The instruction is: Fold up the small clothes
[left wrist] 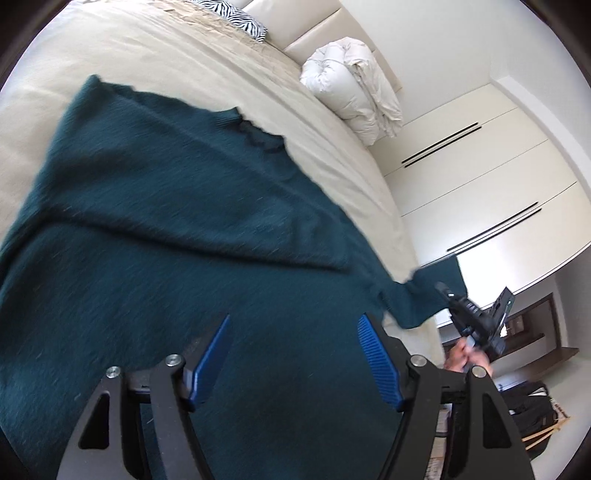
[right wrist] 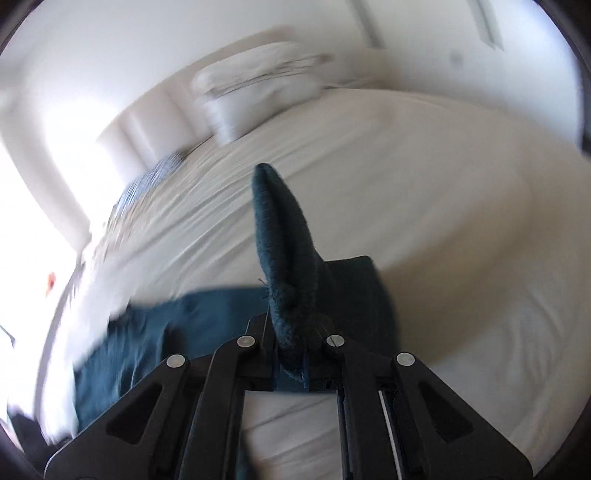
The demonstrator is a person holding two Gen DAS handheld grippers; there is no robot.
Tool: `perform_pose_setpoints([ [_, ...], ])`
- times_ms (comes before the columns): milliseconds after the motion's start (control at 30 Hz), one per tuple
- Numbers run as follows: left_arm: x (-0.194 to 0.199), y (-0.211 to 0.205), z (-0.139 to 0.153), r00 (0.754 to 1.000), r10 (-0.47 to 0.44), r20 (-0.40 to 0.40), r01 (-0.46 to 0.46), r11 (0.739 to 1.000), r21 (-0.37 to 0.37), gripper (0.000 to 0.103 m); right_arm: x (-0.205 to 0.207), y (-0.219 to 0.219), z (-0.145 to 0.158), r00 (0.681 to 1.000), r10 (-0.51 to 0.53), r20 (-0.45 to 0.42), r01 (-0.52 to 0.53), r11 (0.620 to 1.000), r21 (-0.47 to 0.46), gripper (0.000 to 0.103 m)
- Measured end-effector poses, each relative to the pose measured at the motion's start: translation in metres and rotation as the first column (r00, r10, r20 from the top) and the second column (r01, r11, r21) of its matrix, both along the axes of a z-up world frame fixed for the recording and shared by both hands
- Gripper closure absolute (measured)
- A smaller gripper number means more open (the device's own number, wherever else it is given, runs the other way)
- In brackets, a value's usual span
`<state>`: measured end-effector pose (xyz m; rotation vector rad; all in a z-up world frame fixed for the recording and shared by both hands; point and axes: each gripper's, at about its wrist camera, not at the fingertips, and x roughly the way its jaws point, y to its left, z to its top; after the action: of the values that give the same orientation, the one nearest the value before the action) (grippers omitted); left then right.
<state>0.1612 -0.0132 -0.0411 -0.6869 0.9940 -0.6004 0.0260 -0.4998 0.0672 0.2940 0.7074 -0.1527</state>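
A dark teal knitted sweater [left wrist: 177, 221] lies spread on the beige bed [left wrist: 147, 55]. My left gripper [left wrist: 295, 350] hovers open above the sweater's lower part, its blue pads [left wrist: 380, 362] wide apart and empty. My right gripper [right wrist: 291, 354] is shut on a sleeve or corner of the sweater [right wrist: 284, 251], which sticks up between its jaws; the rest trails down to the left [right wrist: 155, 332]. The right gripper also shows in the left wrist view [left wrist: 476, 321], holding the sweater's end lifted off the bed's edge.
A folded white duvet [left wrist: 354, 88] and a zebra-print pillow [left wrist: 240, 18] lie at the head of the bed. White wardrobe doors [left wrist: 480, 177] stand beyond the bed's side. The right wrist view is motion-blurred; it shows the duvet [right wrist: 258, 85].
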Motion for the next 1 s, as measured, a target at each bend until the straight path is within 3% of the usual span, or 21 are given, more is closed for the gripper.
perform_pose_setpoints([
  [67,0.008,-0.006,0.001,1.000,-0.005,-0.008,0.005,0.999,-0.047,0.027,0.011,0.075,-0.008,0.988,0.151,-0.045,-0.156,0.977,-0.143,0.096],
  [167,0.019,-0.015,0.000,0.999,-0.012,-0.039,0.008,0.995,-0.097,0.026,0.012,0.158,-0.032,0.946,0.304,-0.116,-0.325,0.901,-0.286,0.096],
  [333,0.037,-0.033,-0.008,0.994,-0.053,-0.100,0.035,0.983,-0.178,0.013,0.012,0.223,-0.082,0.877,0.411,-0.249,-0.477,0.813,-0.334,0.096],
  [433,0.045,-0.043,-0.019,0.986,-0.071,-0.153,0.042,0.982,-0.184,0.012,0.000,0.232,-0.103,0.858,0.420,-0.297,-0.501,0.811,-0.301,0.093],
  [533,0.049,-0.056,-0.031,0.974,-0.099,-0.202,0.055,0.975,-0.213,0.012,-0.003,0.234,-0.107,0.860,0.426,-0.282,-0.497,0.823,-0.274,0.087],
  [633,0.051,-0.072,-0.039,0.964,-0.125,-0.233,0.083,0.980,-0.182,0.013,-0.011,0.237,-0.104,0.856,0.444,-0.266,-0.505,0.830,-0.239,0.077],
  [700,0.050,-0.079,-0.045,0.962,-0.129,-0.242,0.083,0.978,-0.192,0.020,-0.016,0.236,-0.105,0.851,0.458,-0.257,-0.513,0.831,-0.216,0.066],
  [733,0.051,-0.080,-0.047,0.961,-0.131,-0.245,0.080,0.975,-0.205,0.024,-0.021,0.234,-0.104,0.850,0.465,-0.249,-0.515,0.832,-0.204,0.047],
  [767,0.051,-0.080,-0.050,0.958,-0.132,-0.253,0.076,0.973,-0.220,0.034,-0.024,0.231,-0.104,0.851,0.469,-0.238,-0.515,0.834,-0.198,0.038],
  [867,0.056,-0.078,-0.060,0.948,-0.134,-0.290,0.063,0.968,-0.242,0.058,-0.037,0.219,-0.102,0.851,0.470,-0.234,-0.511,0.843,-0.168,0.038],
  [933,0.056,-0.077,-0.059,0.949,-0.137,-0.285,0.077,0.974,-0.211,0.076,-0.045,0.201,-0.100,0.855,0.463,-0.232,-0.496,0.862,-0.106,0.038],
  [967,0.056,-0.077,-0.058,0.949,-0.138,-0.284,0.083,0.976,-0.200,0.092,-0.048,0.193,-0.099,0.859,0.459,-0.225,-0.484,0.873,-0.066,0.038],
  [1000,0.056,-0.077,-0.055,0.950,-0.135,-0.282,0.085,0.980,-0.183,0.096,-0.049,0.181,-0.097,0.865,0.454,-0.213,-0.467,0.884,-0.011,0.038],
])
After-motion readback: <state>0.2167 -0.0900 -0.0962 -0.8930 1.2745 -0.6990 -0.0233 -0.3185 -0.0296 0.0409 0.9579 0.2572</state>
